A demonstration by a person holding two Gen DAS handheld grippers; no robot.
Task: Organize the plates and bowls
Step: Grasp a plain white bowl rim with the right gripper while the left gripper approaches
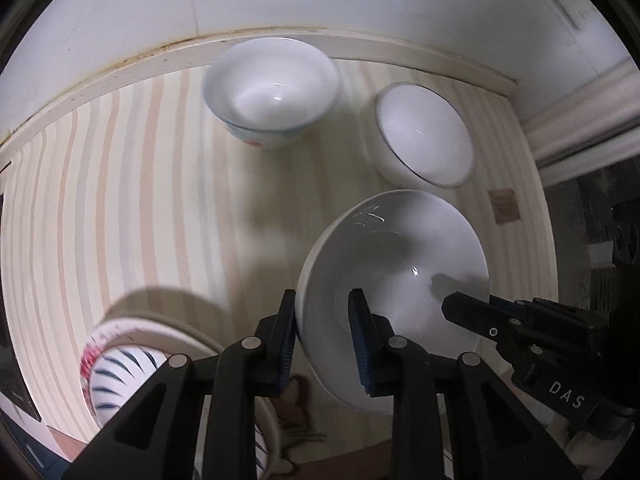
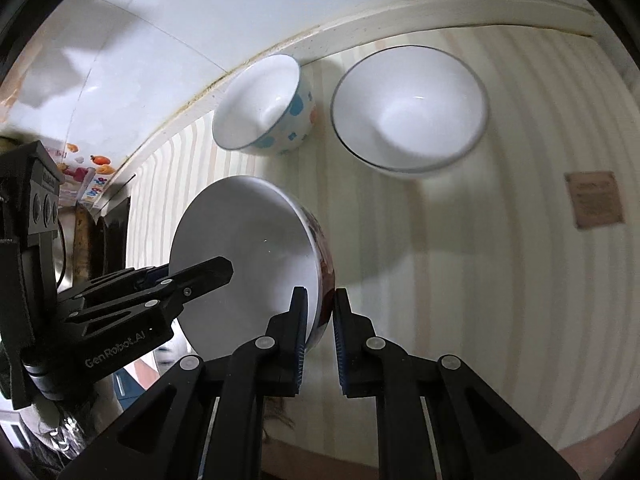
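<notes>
A large white bowl with a dark red pattern on its outside hangs tilted above the striped tabletop, held from both sides. My left gripper is shut on its left rim, one pad inside and one outside. My right gripper is shut on the opposite rim. Each gripper shows in the other's view: the right gripper and the left gripper. Farther back stand a bowl with blue spots and a white bowl with a dark rim.
A blue-striped bowl sits on a red-patterned plate at the near left. A brown label lies on the striped tabletop. A white wall with a raised trim borders the far side.
</notes>
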